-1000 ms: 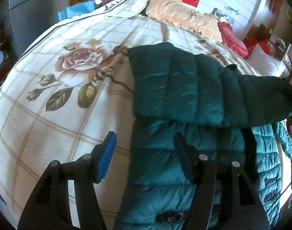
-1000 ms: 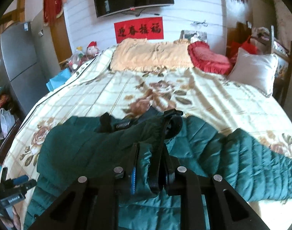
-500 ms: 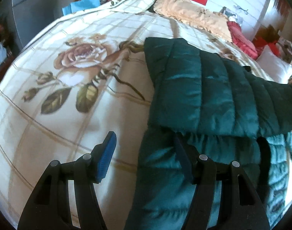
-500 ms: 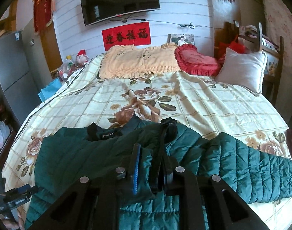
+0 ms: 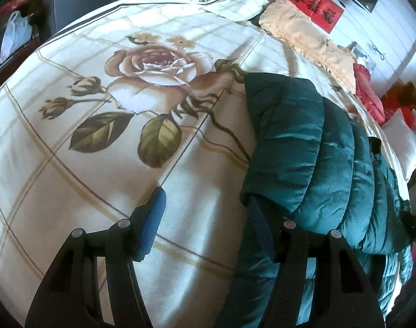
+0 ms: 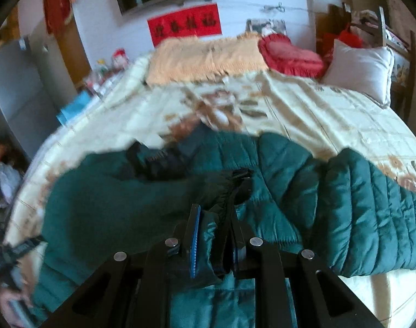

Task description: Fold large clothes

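A dark green quilted puffer jacket (image 5: pixel 311 158) lies on the floral bedspread (image 5: pixel 126 136), one sleeve folded across its body. My left gripper (image 5: pixel 205 205) is open and empty at the jacket's left edge; its right finger (image 5: pixel 258 227) sits under the folded sleeve's edge. In the right wrist view my right gripper (image 6: pixel 216 235) is shut on the jacket's (image 6: pixel 358 207) sleeve cuff (image 6: pixel 224 194), held over the jacket body. The other sleeve stretches right.
A tan pillow (image 6: pixel 205 57), a red pillow (image 6: pixel 289 53) and a white pillow (image 6: pixel 360 68) lie at the head of the bed. A grey cabinet (image 6: pixel 19 101) stands left of the bed. Clutter and bags lie on the floor at left.
My left gripper has moved left and closer to the jacket's edge, so more bedspread shows. My right gripper has kept its grip on the cuff and shifted, and its view is blurred.
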